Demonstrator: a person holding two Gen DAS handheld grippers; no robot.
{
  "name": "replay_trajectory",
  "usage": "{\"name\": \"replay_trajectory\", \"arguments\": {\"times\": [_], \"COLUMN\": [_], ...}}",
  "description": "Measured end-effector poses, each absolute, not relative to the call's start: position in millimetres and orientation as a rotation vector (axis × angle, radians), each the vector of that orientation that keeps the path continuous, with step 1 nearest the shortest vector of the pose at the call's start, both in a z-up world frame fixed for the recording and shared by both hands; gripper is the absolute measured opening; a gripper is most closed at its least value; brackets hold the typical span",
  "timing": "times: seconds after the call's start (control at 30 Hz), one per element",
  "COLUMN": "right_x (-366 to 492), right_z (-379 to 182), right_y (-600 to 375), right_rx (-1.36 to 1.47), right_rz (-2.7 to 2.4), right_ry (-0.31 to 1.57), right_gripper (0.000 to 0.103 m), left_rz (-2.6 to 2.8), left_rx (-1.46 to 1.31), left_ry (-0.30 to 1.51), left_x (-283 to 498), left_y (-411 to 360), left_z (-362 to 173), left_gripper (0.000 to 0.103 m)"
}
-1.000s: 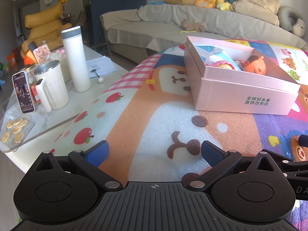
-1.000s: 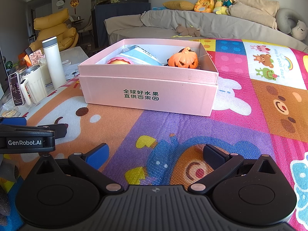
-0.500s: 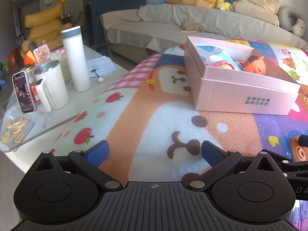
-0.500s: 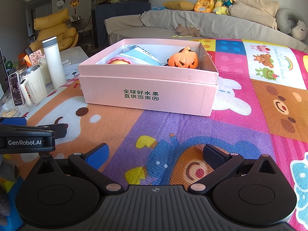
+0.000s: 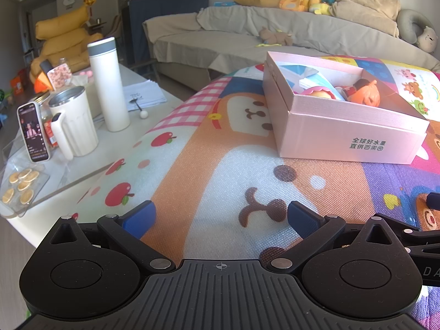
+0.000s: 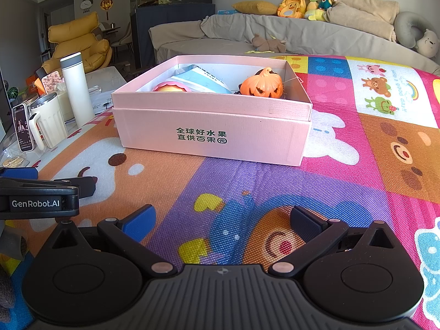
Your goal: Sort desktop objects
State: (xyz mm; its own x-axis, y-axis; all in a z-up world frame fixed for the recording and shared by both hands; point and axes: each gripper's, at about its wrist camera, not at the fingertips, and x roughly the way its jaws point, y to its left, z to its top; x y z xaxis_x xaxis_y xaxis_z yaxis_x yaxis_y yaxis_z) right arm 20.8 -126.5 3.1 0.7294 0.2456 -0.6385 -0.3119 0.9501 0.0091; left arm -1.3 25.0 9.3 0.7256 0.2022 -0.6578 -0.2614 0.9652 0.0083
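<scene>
A pink cardboard box (image 6: 209,137) stands on the colourful play mat (image 6: 357,165); it also shows in the left wrist view (image 5: 349,140). Inside lie an orange pumpkin toy (image 6: 261,86), a blue-and-white packet (image 6: 203,81) and a pink-rimmed round object (image 6: 169,88). My right gripper (image 6: 221,220) is open and empty, low over the mat in front of the box. My left gripper (image 5: 220,217) is open and empty, over the mat to the left of the box; it also shows in the right wrist view (image 6: 41,192).
A white table (image 5: 82,165) at the left holds a white thermos (image 5: 108,82), a white mug (image 5: 74,121), a phone (image 5: 33,132), papers (image 5: 143,95) and a tray of biscuits (image 5: 19,184). A grey sofa (image 6: 302,38) with plush toys stands behind.
</scene>
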Motion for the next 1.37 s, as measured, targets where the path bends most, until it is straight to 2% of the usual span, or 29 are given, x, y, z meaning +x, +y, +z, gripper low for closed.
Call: {"name": "replay_trajectory", "arguments": {"times": [1.37], "right_x": [20.6], "right_z": [3.1], "right_y": [-126.9], "right_rx": [-0.101], "right_rz": [0.307], "right_ry": [0.688], "right_gripper": [0.103], "left_rz": [0.175], "left_rx": [-0.094], "left_ry": [0.741], "left_x": [-4.0], "left_y": [31.9], "left_z": [12.3], "left_gripper": [0.103]}}
